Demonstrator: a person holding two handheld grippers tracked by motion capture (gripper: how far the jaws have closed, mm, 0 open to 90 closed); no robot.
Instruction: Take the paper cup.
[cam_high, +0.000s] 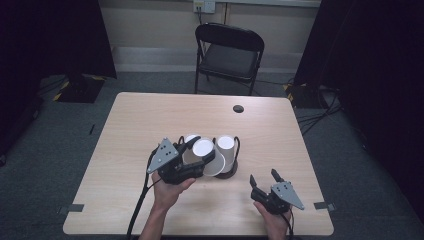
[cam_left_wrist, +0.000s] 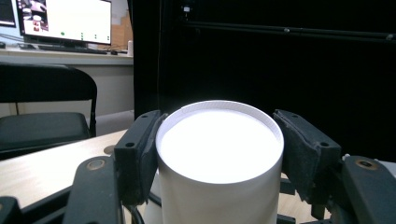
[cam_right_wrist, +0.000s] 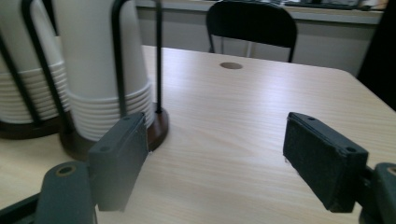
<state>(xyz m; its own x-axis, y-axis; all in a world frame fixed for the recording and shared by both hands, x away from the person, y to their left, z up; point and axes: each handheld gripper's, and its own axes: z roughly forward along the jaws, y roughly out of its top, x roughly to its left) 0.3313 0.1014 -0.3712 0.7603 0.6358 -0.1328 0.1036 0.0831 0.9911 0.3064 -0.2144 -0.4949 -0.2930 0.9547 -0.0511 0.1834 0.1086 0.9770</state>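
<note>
Right gripper (cam_high: 264, 181) waits wide open nearest me, so I'd keep my left gripper (cam_high: 192, 148) squeezing the cup (cam_high: 204, 148) gently, lifting straight.

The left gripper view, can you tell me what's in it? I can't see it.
A white paper cup, seen bottom-up, sits clamped between the two black pads of the left tool. Behind it are a wooden table, a black chair and a lit computer screen.
</note>
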